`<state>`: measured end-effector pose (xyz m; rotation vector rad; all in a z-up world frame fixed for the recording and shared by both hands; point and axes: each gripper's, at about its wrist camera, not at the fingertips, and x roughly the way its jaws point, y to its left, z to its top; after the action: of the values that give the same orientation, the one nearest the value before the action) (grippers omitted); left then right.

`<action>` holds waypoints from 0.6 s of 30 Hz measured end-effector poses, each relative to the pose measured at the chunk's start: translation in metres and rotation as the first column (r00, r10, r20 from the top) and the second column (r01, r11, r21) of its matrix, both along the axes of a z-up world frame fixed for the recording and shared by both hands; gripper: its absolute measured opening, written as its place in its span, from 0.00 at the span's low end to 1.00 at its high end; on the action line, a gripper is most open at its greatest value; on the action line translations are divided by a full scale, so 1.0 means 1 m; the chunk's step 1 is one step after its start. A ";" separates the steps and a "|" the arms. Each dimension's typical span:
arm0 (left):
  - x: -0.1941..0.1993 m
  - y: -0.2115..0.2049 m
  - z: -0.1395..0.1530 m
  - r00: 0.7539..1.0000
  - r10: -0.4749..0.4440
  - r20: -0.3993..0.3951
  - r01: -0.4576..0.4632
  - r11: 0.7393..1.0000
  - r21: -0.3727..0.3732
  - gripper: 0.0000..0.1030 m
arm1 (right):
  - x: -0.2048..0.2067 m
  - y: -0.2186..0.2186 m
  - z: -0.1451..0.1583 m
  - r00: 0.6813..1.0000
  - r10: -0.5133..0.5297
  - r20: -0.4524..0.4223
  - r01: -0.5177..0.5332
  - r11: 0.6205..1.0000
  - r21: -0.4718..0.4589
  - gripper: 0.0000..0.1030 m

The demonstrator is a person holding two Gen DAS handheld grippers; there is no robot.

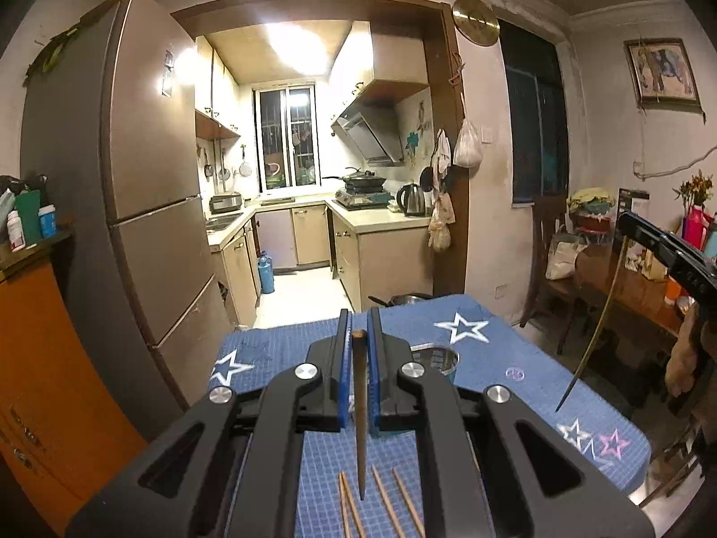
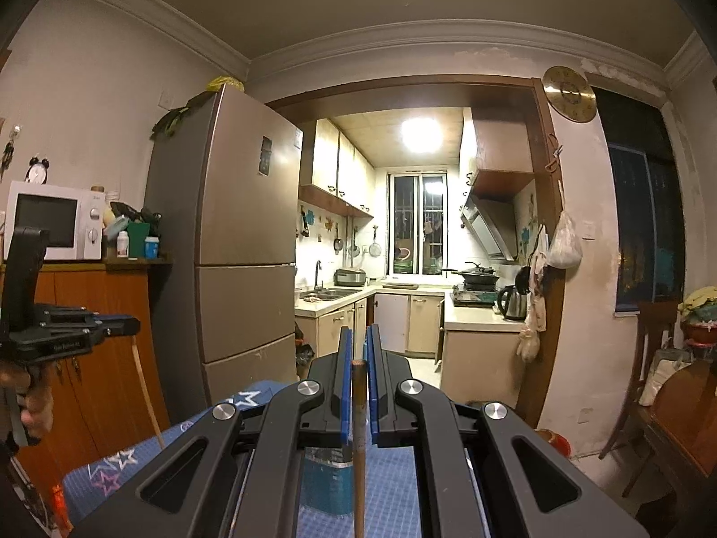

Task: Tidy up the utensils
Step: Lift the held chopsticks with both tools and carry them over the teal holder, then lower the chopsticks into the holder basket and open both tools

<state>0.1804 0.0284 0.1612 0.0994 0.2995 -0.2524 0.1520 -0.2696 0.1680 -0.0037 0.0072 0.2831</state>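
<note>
Left gripper (image 1: 358, 336) clamps one dark tapered wooden chopstick (image 1: 360, 417); right gripper (image 2: 358, 349) clamps another (image 2: 358, 448). Metal holder cup (image 1: 441, 358) stands at 1 o'clock. Four loose chopsticks (image 1: 381, 497) remain on the blue star-patterned tablecloth (image 1: 515, 358).
</note>
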 end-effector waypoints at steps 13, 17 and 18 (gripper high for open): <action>0.066 -0.034 0.037 0.999 0.000 0.053 0.004 0.998 -0.069 0.05 | 0.085 0.026 0.045 0.999 0.043 0.010 -0.044 0.998 0.042 0.07; 0.086 -0.044 0.041 0.998 0.003 0.069 0.002 0.997 -0.076 0.05 | 0.111 0.034 0.050 0.999 0.048 0.008 -0.049 0.998 0.045 0.07; 0.092 -0.046 0.041 0.997 0.005 0.073 0.001 0.997 -0.078 0.05 | 0.119 0.037 0.050 0.999 0.050 0.005 -0.050 0.998 0.047 0.07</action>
<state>0.2721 -0.0179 0.2025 0.0311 0.2166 -0.2577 0.2713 -0.2330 0.2181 0.0422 -0.0032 0.3334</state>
